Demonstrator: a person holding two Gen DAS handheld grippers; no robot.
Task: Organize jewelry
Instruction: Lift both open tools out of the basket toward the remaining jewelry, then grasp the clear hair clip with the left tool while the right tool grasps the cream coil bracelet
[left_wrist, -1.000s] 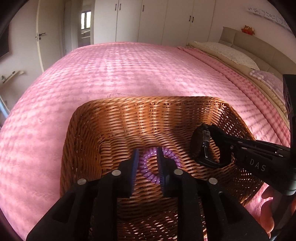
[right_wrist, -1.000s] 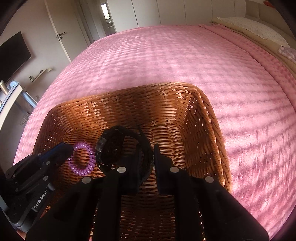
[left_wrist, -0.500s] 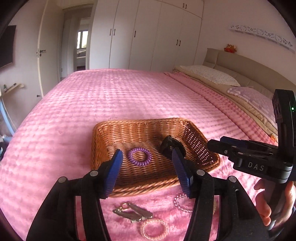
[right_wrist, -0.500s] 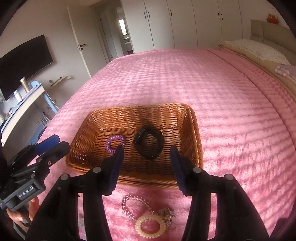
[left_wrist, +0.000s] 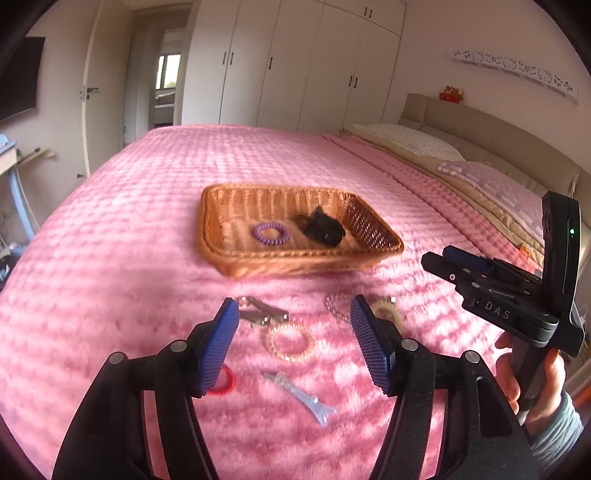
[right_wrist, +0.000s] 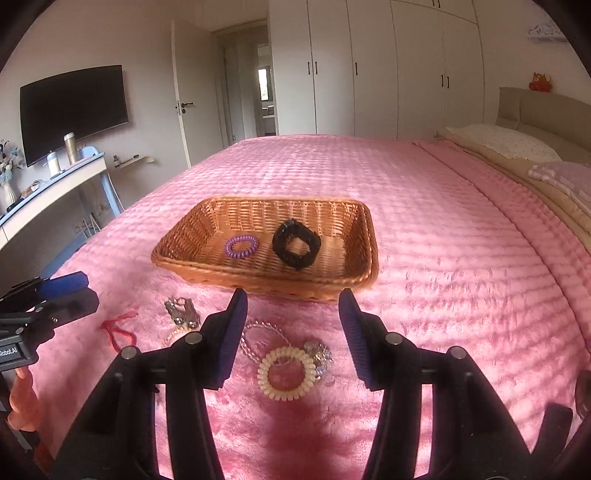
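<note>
Left gripper (left_wrist: 293, 314): hanging over the bed, jaws spread and gripping nothing; they have just been opening, and only loose jewelry is showing in the gap below.
Right gripper (right_wrist: 291, 306): also hovering released above the bed, nothing between its jaws; they too have just been opening.
Basket (right_wrist: 184, 242): sitting on the pink bed (right_wrist: 443, 240), ahead of both grippers and well in from the edges.
Purple coil (right_wrist: 242, 246): lying flat on the basket floor, left part.
Black band (right_wrist: 295, 246): resting in the basket just right of the purple coil, propped at a tilt.
Cream coil (right_wrist: 286, 373): lying on the bed below the right gripper, on the near side of the basket.
Bead chain (right_wrist: 258, 338): curling on the cover, touching the cream coil's far side.
Silver charm (right_wrist: 319, 356): sitting against the cream coil's right side.
Metal clips (left_wrist: 262, 312): lying together near the basket's front wall, by the left gripper's left finger.
Clear coil (left_wrist: 288, 341): lying between the left gripper's fingers in its view, just nearer than the metal clips.
Hair clip (left_wrist: 301, 398): lying slantwise, nearest the camera.
Red tie (left_wrist: 223, 382): peeking out beside the left finger.
Red string (right_wrist: 118, 328): lying loose, left of the metal clips.
Hand (left_wrist: 535, 384): gripping the right gripper's handle at the right edge of the left view.
</note>
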